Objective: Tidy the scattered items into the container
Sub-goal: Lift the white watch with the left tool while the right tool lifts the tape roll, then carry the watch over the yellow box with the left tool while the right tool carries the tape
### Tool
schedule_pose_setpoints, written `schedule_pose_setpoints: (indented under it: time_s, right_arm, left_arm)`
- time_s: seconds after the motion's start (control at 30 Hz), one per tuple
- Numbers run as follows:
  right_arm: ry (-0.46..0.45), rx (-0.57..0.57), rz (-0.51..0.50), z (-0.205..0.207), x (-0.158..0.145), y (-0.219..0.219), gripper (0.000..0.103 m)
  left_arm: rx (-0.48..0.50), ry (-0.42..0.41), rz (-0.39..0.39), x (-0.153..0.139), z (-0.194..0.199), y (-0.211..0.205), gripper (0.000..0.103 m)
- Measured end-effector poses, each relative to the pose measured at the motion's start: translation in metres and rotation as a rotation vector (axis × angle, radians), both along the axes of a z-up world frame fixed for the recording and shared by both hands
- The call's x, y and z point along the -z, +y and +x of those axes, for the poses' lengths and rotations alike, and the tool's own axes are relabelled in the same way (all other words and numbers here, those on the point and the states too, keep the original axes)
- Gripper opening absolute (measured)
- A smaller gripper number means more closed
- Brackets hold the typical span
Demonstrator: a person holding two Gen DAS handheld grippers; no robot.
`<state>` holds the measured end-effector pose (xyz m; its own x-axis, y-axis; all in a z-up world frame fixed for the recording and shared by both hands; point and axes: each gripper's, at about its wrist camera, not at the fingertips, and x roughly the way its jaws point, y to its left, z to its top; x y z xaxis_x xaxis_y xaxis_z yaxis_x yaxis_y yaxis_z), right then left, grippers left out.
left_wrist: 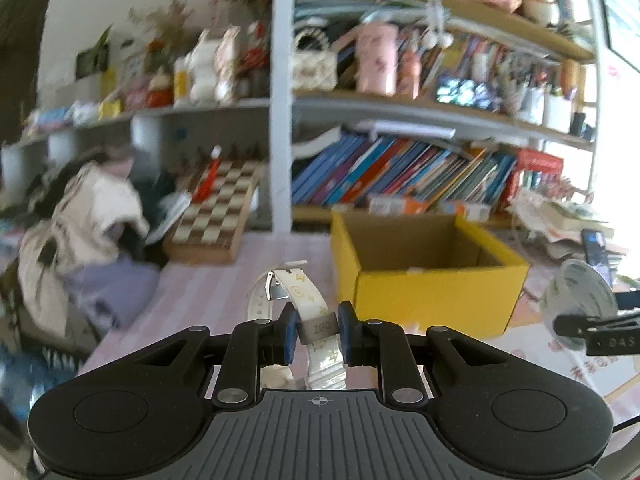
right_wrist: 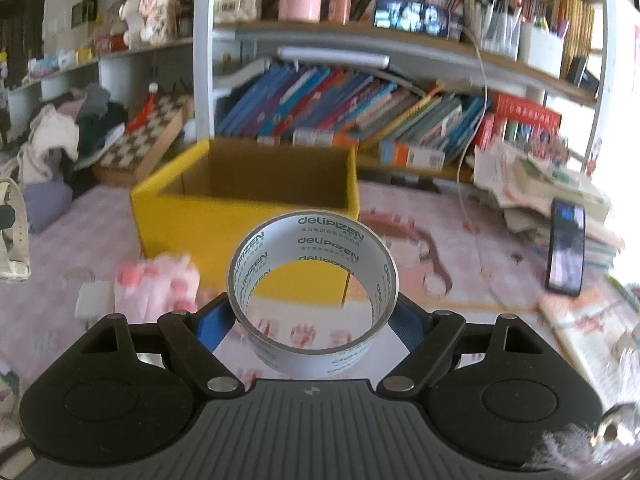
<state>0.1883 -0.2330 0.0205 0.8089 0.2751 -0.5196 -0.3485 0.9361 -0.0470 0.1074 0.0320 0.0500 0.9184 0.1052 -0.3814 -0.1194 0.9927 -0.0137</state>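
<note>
My left gripper [left_wrist: 318,330] is shut on a white patterned watch strap [left_wrist: 308,300], held above the pink table, left of the open yellow cardboard box [left_wrist: 432,300]. My right gripper [right_wrist: 312,320] is shut on a roll of clear tape [right_wrist: 312,280] with green print, held in front of the yellow box [right_wrist: 248,216]. The tape roll [left_wrist: 580,304] and the right gripper's fingers [left_wrist: 592,326] show at the right edge of the left wrist view. The watch strap [right_wrist: 14,232] shows at the left edge of the right wrist view. The box interior looks empty as far as I can see.
A pink packet [right_wrist: 156,284] and a small white item [right_wrist: 94,300] lie on the table before the box. A phone [right_wrist: 566,250] stands at right by stacked papers. A chessboard [left_wrist: 216,212], clothes pile [left_wrist: 84,236] and bookshelves [left_wrist: 400,176] lie behind.
</note>
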Motion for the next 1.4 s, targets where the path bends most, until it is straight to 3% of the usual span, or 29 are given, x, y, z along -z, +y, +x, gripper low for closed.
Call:
schedule_pose_setpoints:
  time_s: [0.17,0.33,0.57,0.97,1.4]
  right_arm:
    - [-0.094,-0.005,0.032,0.019,-0.029,-0.004,0.081]
    - [-0.179,-0.020,0.058,0.043,-0.054,-0.006,0.081]
    - [-0.196,-0.078,0.065,0.082,-0.065,0.000,0.081]
    - [-0.105,-0.267,0.008,0.140,-0.048,0.035,0.081]
    - [0.014,-0.487,-0.192,0.207,-0.015,0.082,0.082]
  left_arm:
    - [0.057,-0.091,0.031,-0.027,0.021,-0.012,0.019]
    - [0.103,-0.132,0.036,-0.042,0.047,-0.023,0.019]
    - [0.146,-0.151,0.047,-0.052,0.085,-0.037,0.019]
    - [0.165,-0.043,0.035,-0.035,0.139,-0.047,0.019]
    - [0.161,0.139,0.081,0.005,0.201,-0.054,0.019]
